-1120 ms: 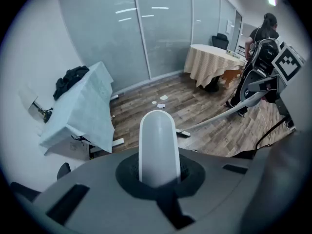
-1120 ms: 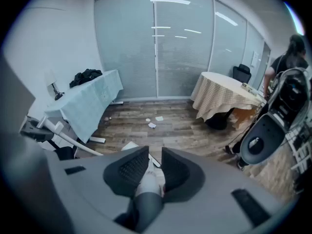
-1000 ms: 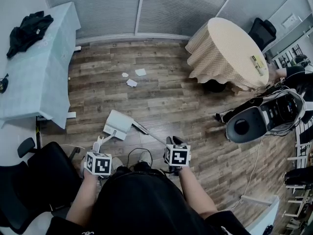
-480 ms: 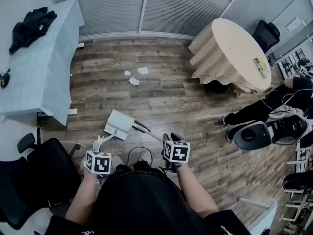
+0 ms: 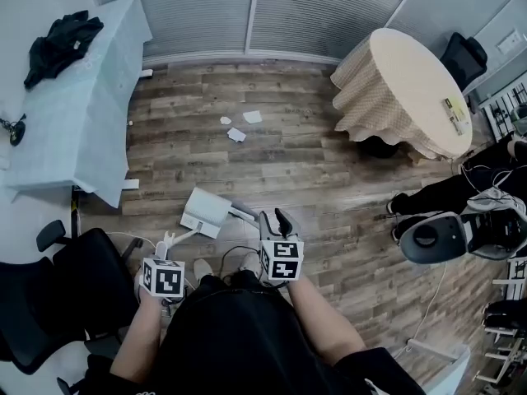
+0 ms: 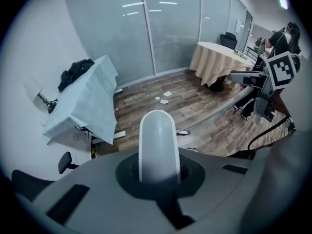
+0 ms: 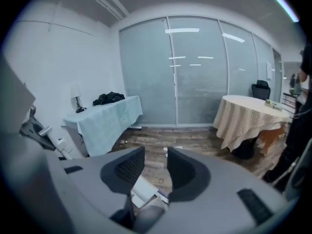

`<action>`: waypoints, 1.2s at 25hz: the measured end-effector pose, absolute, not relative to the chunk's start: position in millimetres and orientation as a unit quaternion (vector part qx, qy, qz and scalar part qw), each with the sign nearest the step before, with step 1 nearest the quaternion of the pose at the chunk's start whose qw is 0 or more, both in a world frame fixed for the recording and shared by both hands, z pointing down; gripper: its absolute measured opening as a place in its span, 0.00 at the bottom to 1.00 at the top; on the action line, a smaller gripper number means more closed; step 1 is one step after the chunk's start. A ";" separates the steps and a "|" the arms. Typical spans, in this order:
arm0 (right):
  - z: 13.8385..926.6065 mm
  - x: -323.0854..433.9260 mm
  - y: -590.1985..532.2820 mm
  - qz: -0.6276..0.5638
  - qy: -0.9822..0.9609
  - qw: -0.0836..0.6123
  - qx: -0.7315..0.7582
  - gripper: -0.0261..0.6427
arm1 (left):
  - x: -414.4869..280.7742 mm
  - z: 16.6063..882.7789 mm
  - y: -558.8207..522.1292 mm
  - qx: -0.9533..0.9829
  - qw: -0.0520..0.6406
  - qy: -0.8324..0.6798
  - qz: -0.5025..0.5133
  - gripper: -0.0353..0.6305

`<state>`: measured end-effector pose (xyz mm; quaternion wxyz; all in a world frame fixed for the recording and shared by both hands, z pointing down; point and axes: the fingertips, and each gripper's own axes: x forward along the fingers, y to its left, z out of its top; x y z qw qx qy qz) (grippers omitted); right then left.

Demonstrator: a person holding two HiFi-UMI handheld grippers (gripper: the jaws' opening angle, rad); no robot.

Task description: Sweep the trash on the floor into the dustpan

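Three scraps of white paper trash (image 5: 237,134) lie on the wood floor well ahead of me, also small in the left gripper view (image 6: 164,101). The white dustpan (image 5: 205,211) sits on the floor just before my feet. Its pale handle (image 6: 157,145) rises between the jaws of my left gripper (image 5: 165,257), which is shut on it. My right gripper (image 5: 276,225) is shut on the broom handle (image 7: 146,218), which shows low between its jaws. The dark broom head (image 5: 240,213) rests against the dustpan's right side.
A table with a pale blue cloth (image 5: 74,122) and a black garment (image 5: 62,39) stands at the left. A round table with a beige cloth (image 5: 403,89) is at the far right. A black office chair (image 5: 41,303) is close on my left, a grey wheeled machine (image 5: 449,237) on my right.
My right gripper has moved left and forward with the broom, closer to the dustpan. The grey machine at the right has shifted lower in view. The left gripper has barely moved.
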<state>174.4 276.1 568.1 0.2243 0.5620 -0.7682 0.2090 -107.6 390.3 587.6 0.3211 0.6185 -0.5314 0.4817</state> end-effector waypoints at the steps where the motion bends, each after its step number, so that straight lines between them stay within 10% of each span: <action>1: 566.0 171.2 270.8 0.199 -0.775 0.221 0.558 0.27 | -106.9 587.2 389.7 0.615 0.323 -0.533 0.483 0.05; 30: 472.0 234.7 71.1 0.162 -0.793 0.222 0.544 0.25 | -83.9 543.9 163.2 0.634 0.256 -0.565 0.462 0.05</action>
